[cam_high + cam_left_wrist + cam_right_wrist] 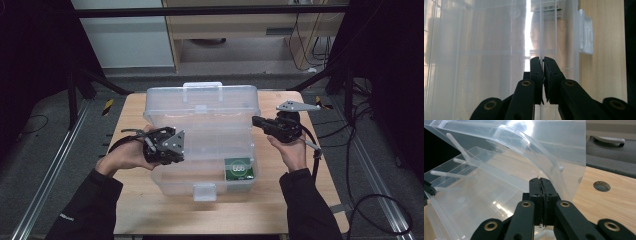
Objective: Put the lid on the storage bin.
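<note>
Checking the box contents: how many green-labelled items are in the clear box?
1. A green-labelled packet lies in the clear box, at its front right corner near the front latch. Frosted walls could hide more.

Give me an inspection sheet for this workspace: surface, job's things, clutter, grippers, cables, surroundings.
Surface: light wooden table, with a round hole in its top.
Job's things: clear plastic box with its lid raised; a green packet lies in the box's front right corner.
Clutter: nothing seen.
Grippers: left gripper is shut on the box's left wall; right gripper is shut on the lid's right edge.
Cables: a black cable trails from the right gripper; more cables lie on the floor at right.
Surroundings: grey floor, metal rails beside the table, a cabinet beyond.
</note>
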